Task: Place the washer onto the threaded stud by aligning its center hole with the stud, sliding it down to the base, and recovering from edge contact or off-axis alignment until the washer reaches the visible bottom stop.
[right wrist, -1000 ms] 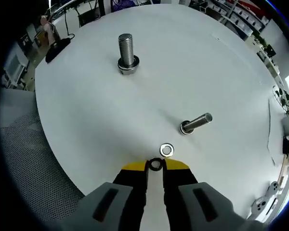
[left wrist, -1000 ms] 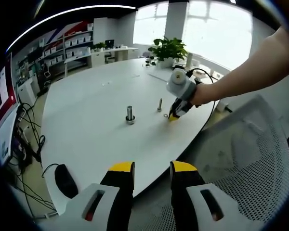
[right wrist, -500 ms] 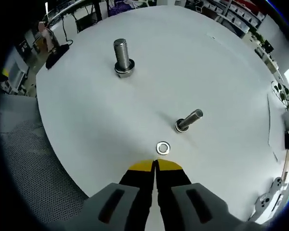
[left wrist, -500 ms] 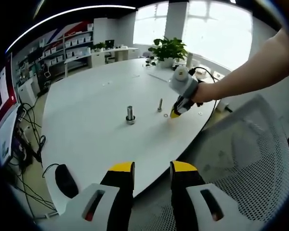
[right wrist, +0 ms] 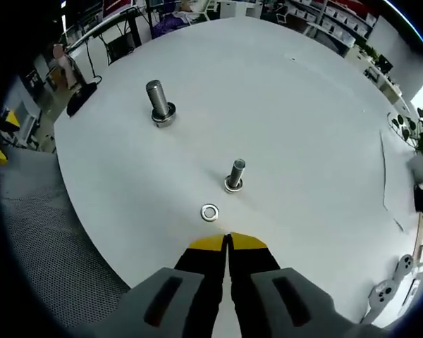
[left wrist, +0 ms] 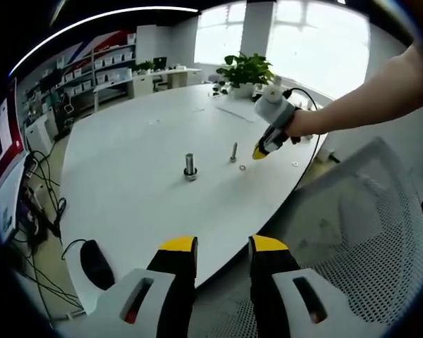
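A large white round table carries 2 upright threaded studs and 1 loose washer. Going left to right in the right gripper view: the larger threaded stud stands toward the table's left edge with a washer or nut already seated at its base; the smaller threaded stud stands nearer the middle, with a ring at its foot; the loose washer lies flat on the surface just in front of the smaller stud, apart from it and near the table's near edge. Compared with 1 second ago, the right gripper has risen away from the table: then its jaws were slightly parted with a small ring between the tips, and now its 2 yellow-tipped jaws are pressed together with no gap visible. Whether a thin washer is pinched edge-on between them cannot be told. If it is, the next step is likely to carry it over a stud and line up the hole. In the left gripper view the left gripper hangs off the table's near edge, jaws parted and empty, while the right gripper, held by a person's hand, hovers above the studs near the table's right edge.
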A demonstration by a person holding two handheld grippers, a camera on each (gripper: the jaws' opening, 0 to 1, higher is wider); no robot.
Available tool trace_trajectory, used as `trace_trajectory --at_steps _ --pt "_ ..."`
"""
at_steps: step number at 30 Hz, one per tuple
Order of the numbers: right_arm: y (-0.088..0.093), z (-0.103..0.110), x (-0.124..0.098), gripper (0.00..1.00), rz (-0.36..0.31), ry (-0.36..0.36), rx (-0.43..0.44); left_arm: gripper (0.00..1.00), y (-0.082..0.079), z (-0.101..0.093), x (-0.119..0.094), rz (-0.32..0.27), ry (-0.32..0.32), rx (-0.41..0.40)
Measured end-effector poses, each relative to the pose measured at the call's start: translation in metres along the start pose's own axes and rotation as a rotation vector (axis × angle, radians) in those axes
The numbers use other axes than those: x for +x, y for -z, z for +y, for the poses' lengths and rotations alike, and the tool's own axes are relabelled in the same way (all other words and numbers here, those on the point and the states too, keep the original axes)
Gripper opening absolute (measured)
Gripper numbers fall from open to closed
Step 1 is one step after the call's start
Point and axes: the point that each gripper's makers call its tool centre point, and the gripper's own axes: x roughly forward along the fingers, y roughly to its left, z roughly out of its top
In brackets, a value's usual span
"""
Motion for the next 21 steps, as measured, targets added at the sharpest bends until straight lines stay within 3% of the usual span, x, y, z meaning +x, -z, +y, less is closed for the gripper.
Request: trace_trajectory --at_steps 10,17,21 --pt "-0.006 -0.018 -0.009 0.04 -0.028 0.004 0.029 0.27 0.0 0.0 0.001 0.002 0.002 0.001" --pt "0.004 -0.026 -0.015 0.09 -0.013 0.005 0.014 0.27 0.001 -0.001 0.001 0.006 0.003 0.003" --pt "0.024 -0.036 -0.019 0.13 0.022 0.011 0.027 0.27 0.001 0.0 0.001 0.007 0.002 0.001"
